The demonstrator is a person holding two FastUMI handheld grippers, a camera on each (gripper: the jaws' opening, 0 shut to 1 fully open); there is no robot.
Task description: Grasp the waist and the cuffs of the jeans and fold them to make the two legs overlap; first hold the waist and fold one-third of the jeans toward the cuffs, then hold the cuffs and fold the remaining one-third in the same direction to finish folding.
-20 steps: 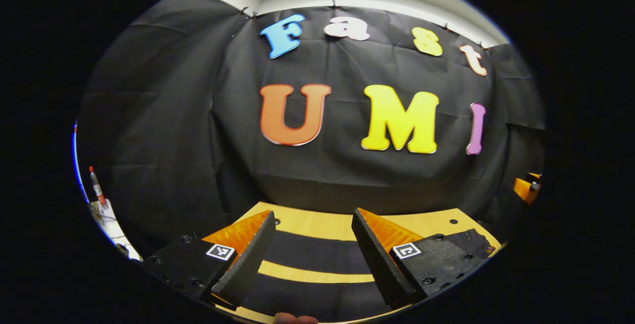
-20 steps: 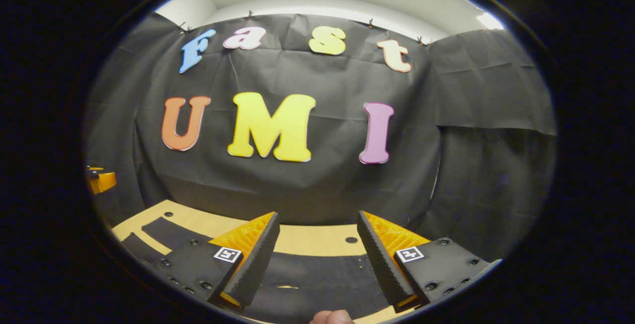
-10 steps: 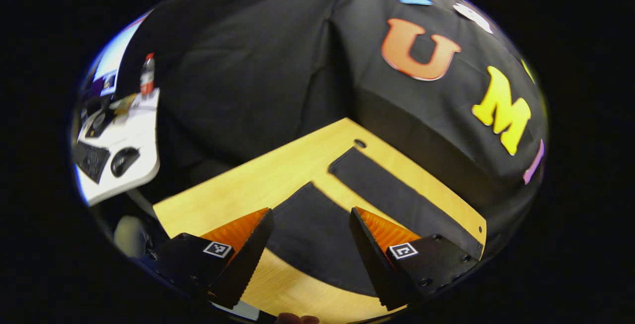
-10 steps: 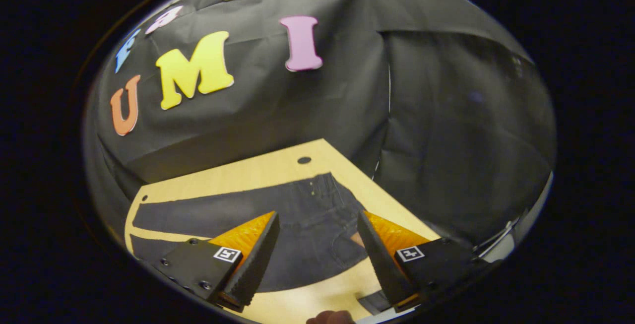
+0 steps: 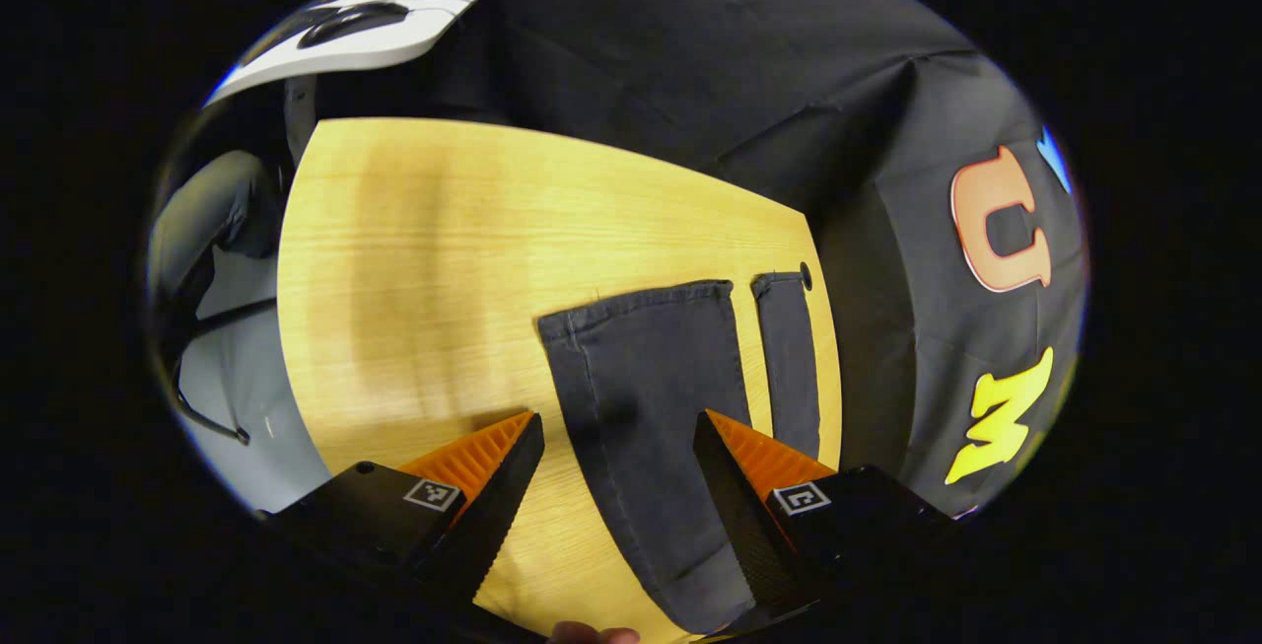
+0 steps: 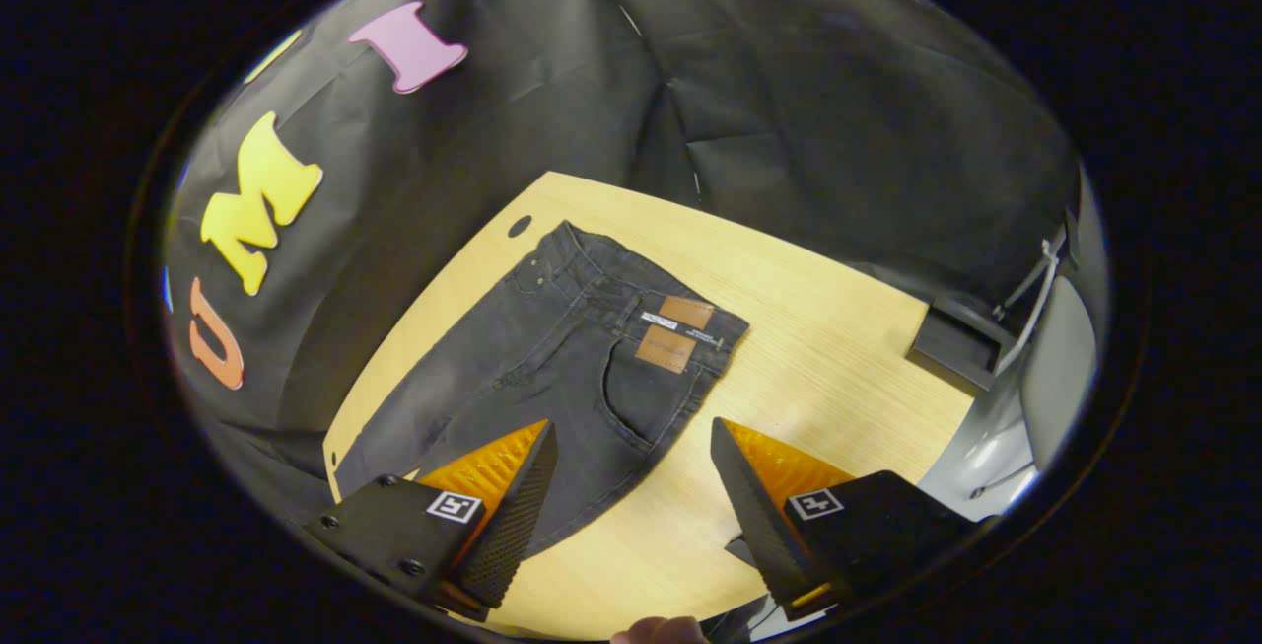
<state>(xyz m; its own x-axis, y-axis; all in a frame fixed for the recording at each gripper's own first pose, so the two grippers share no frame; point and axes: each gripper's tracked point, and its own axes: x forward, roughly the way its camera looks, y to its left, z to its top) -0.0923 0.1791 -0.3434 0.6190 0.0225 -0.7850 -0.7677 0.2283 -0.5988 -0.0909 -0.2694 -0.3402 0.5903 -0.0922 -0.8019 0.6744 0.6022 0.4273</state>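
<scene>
Dark grey jeans (image 6: 552, 348) lie flat on a light wooden table (image 6: 818, 358). In the right gripper view the waist (image 6: 641, 279) with brown patches points away from me, and my right gripper (image 6: 631, 511) hovers open above the hip edge. In the left gripper view the two legs lie side by side, the nearer leg's cuff (image 5: 636, 304) and the farther leg's cuff (image 5: 779, 281) both pointing away. My left gripper (image 5: 616, 501) hangs open over the nearer leg (image 5: 651, 407), nothing between its fingers.
Bare table top (image 5: 424, 259) stretches past the cuffs. A white desk (image 5: 365, 33) with a mouse stands beyond the table's end. A grey chair (image 6: 1045, 378) and a dark box (image 6: 951, 348) stand off the table's waist end. Black cloth walls surround the table.
Both grippers have tilted from facing the wall down toward the table and turned outward, the left over the leg cuffs, the right over the waist. Both stayed open.
</scene>
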